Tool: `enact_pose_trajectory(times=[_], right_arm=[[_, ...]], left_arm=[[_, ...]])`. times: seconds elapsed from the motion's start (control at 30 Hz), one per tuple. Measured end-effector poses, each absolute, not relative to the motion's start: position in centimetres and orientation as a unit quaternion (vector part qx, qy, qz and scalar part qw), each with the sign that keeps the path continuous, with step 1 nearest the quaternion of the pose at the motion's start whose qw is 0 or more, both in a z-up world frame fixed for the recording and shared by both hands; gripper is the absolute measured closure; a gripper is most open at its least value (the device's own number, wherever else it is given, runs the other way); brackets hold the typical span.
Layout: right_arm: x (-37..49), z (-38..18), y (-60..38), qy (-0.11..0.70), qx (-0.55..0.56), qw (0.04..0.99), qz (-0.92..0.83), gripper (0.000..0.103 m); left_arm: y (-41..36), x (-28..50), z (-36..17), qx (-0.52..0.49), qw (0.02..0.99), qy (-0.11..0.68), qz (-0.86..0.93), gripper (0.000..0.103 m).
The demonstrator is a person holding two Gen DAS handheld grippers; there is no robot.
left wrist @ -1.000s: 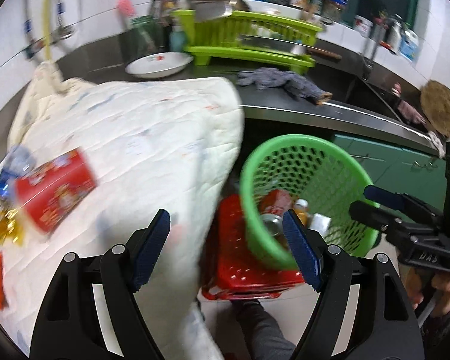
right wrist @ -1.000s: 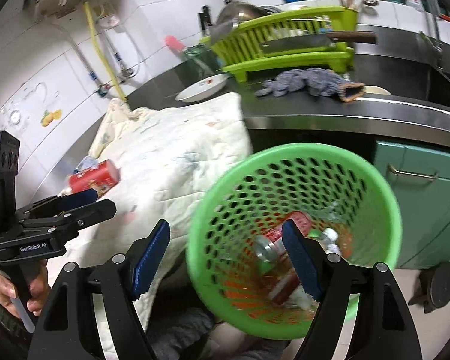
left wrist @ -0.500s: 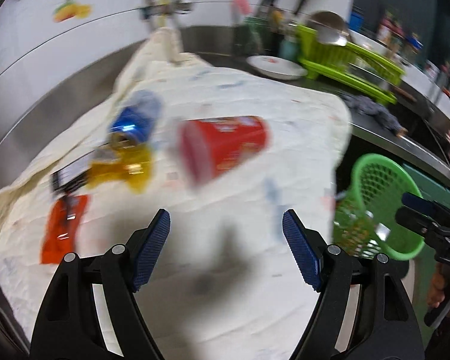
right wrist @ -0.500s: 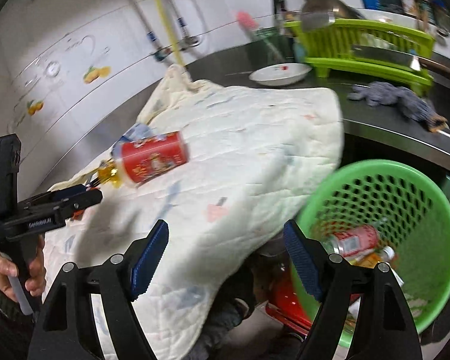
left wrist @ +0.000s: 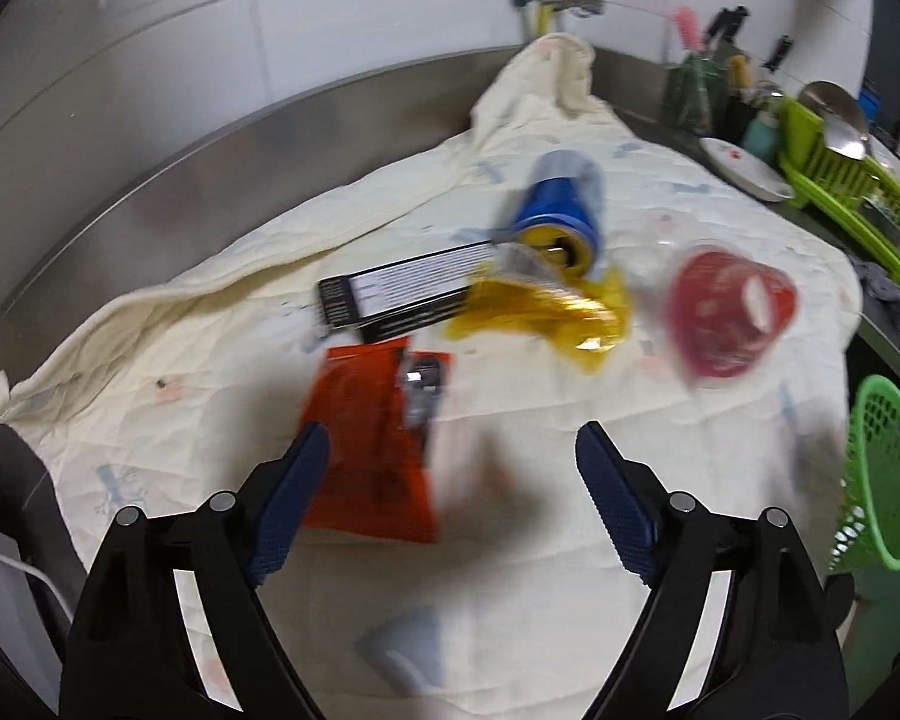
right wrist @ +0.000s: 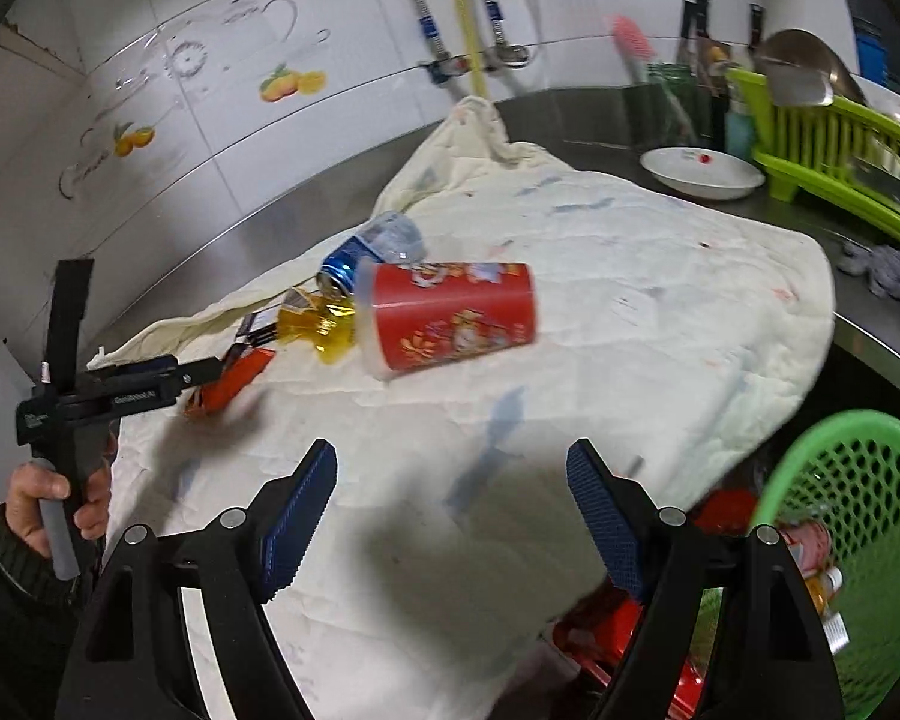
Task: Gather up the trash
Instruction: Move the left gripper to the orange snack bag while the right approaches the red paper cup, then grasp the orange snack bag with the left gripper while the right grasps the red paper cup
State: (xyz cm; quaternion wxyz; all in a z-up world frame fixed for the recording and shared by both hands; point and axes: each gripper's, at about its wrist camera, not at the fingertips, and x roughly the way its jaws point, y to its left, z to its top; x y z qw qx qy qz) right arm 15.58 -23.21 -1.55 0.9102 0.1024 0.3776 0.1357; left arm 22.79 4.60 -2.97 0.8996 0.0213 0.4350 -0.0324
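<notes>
Trash lies on a cream quilted cloth (left wrist: 570, 540): a red cup (left wrist: 726, 318) on its side, a blue can (left wrist: 561, 210), a yellow wrapper (left wrist: 540, 312), a black-and-white box (left wrist: 402, 294) and an orange packet (left wrist: 372, 450). My left gripper (left wrist: 453, 450) hovers just right of the orange packet, its jaws opening with nothing between them. In the right wrist view the red cup (right wrist: 450, 315) lies ahead of my right gripper (right wrist: 450, 462), whose jaws are also opening and empty. The green basket (right wrist: 810, 468) holding cans sits low at the right, off the counter's edge.
A white plate (right wrist: 702, 174), a green dish rack (right wrist: 840, 138) and a grey rag (right wrist: 894, 276) sit further along the steel counter. A red crate (right wrist: 630, 630) is below the basket. A hand (right wrist: 36, 498) grips the left gripper (right wrist: 195, 369) handle.
Both views have swung left, away from the basket and onto the cloth. The left gripper has come over the trash pile near the orange packet. Both sets of jaws stand wider.
</notes>
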Motion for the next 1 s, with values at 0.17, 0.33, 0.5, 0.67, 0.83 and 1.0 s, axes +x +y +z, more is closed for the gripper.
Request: enact_pose_trajectory(times=[0.17,0.33,0.5,0.67,0.83,1.0], right_arm=[[18.1,-1.2,-21.7,0.379,0.082,0.910,0.146,0.019],[21.2,-1.1,-21.0,0.385,0.018,0.907,0.169,0.014],[24.4,-1.5,-20.4,0.392,-0.081,0.895,0.195,0.013],[27.0,-2.3,-19.3,0.403,-0.165,0.864,0.251,0.011],[29.5,-3.7,-17.9,0.414,-0.253,0.820,0.303,0.011],[31.4,-5.0,-16.6,0.416,-0.322,0.781,0.337,0.010]], left_arm=[[6.3,24.0,-4.7,0.023,0.891,0.454,-0.023,0.018],[7.5,24.7,-5.8,0.011,0.884,0.467,-0.029,0.018],[8.0,25.1,-6.3,0.007,0.882,0.470,-0.039,0.016],[8.2,25.6,-6.4,0.005,0.880,0.473,-0.046,0.014],[8.4,26.1,-6.5,0.008,0.877,0.479,-0.051,0.014],[8.4,26.5,-6.4,0.016,0.875,0.481,-0.054,0.012]])
